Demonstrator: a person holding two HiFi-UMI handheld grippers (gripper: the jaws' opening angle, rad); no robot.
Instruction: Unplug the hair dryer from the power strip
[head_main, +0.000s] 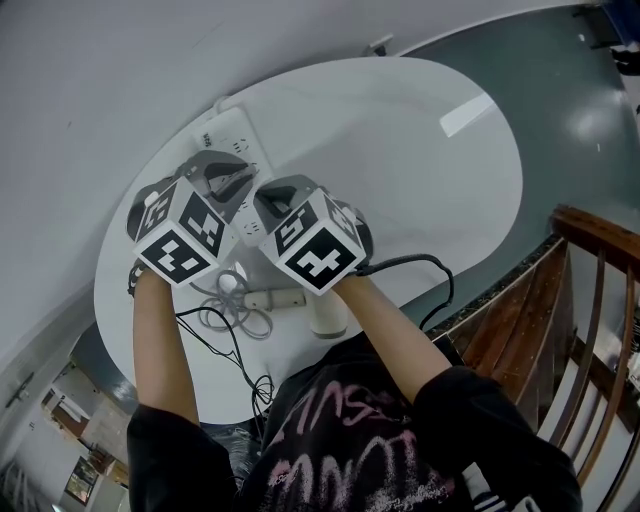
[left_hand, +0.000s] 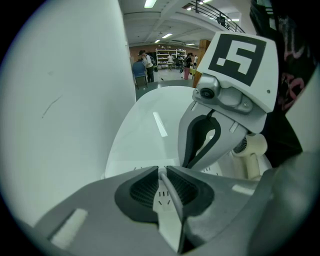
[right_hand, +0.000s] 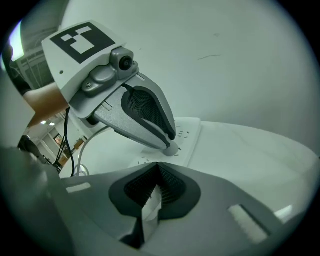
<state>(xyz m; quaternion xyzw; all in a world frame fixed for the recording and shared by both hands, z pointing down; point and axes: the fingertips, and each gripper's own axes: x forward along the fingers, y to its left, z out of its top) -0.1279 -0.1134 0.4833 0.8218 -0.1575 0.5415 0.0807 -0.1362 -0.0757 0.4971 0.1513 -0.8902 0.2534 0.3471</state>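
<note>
A white power strip (head_main: 232, 135) lies at the far left of the white oval table (head_main: 420, 180), near the wall. My left gripper (head_main: 232, 190) is shut on the hair dryer's white plug (right_hand: 172, 149), which sits in the strip (right_hand: 189, 136); the plug's cord (left_hand: 170, 200) runs between the jaws. Right beside it, my right gripper (head_main: 262, 205) is shut, its tips (left_hand: 187, 165) down on the strip with nothing between them. The white hair dryer (head_main: 325, 312) lies near the table's front edge under my forearms, and shows too in the left gripper view (left_hand: 250, 150).
A white cord coil (head_main: 235, 318) and thin black cables (head_main: 410, 262) lie at the near table edge. The wall (head_main: 120, 90) runs close behind the strip. A wooden railing (head_main: 590, 300) stands to the right. People and shelves (left_hand: 165, 57) are far off.
</note>
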